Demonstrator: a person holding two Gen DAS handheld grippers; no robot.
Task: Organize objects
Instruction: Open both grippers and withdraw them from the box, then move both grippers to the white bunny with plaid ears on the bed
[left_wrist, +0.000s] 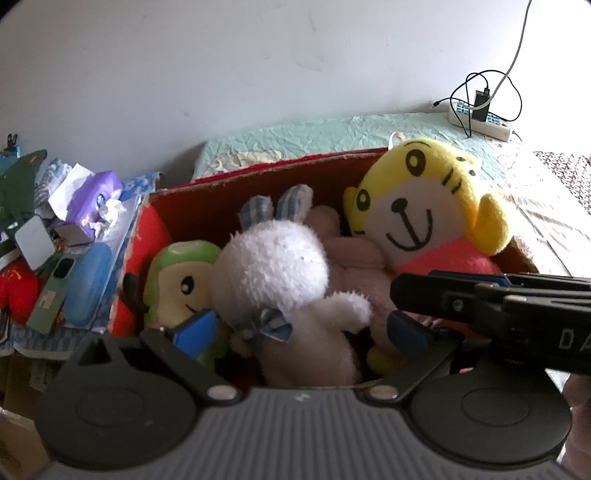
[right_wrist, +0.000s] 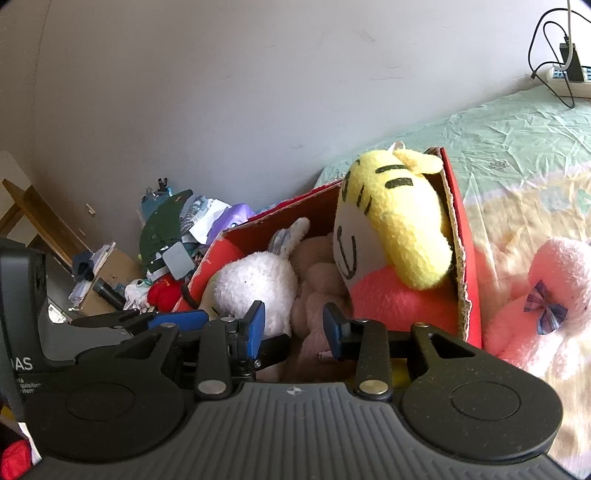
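Observation:
A red cardboard box (left_wrist: 177, 206) on the bed holds several plush toys. A yellow tiger (left_wrist: 417, 206) leans in its right corner, a white rabbit (left_wrist: 273, 266) sits in the middle, a green-capped doll (left_wrist: 177, 277) is at the left, and a pale pink plush (right_wrist: 314, 288) lies between rabbit and tiger. My left gripper (left_wrist: 301, 330) is open wide, its blue pads either side of the rabbit's body without pressing it. My right gripper (right_wrist: 295, 326) is open over the pale pink plush, pads clear of it. Its black frame (left_wrist: 517, 310) crosses the left wrist view.
Another pink plush with a plaid bow (right_wrist: 546, 302) lies on the bed right of the box. A heap of clutter with a purple tissue pack (left_wrist: 99, 195) crowds the box's left side. A power strip with cables (left_wrist: 480, 118) sits by the wall on the green sheet (right_wrist: 517, 125).

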